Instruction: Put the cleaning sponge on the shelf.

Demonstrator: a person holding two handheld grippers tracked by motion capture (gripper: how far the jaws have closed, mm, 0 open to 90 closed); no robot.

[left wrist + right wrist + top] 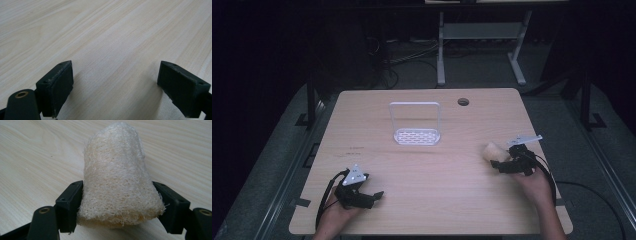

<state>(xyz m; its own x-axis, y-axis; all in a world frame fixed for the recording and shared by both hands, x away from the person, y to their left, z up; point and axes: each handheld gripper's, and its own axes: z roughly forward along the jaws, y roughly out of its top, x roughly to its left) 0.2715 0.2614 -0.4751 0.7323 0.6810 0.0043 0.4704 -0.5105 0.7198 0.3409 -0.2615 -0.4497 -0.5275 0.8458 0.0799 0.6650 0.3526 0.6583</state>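
The right gripper (501, 164) sits near the right edge of the surface (427, 200), held by a hand that comes in from the bottom right. Between its fingers (68, 205) is a loofah (117, 180) — a pale, fibrous, rounded piece that stands out past the fingertips. In the right gripper view both pads press against the loofah's sides, one on each flank, so the fingers are clamped on it; its wider end lies back between them and its narrower rounded end points away over the wood. In the high view the loofah (493, 151) shows as a pale lump just ahead of the gripper, low over the surface; whether it touches the wood cannot be told.

The left gripper (372, 196) rests at the near left of the surface, well apart from the right one. Its fingers (56, 87) stand wide apart with bare wood between them.

Farther back, near the middle of the surface, stands a white rack (416, 125) — a slotted base with an upright wire frame. A round hole (463, 102) lies in the surface near the far edge.
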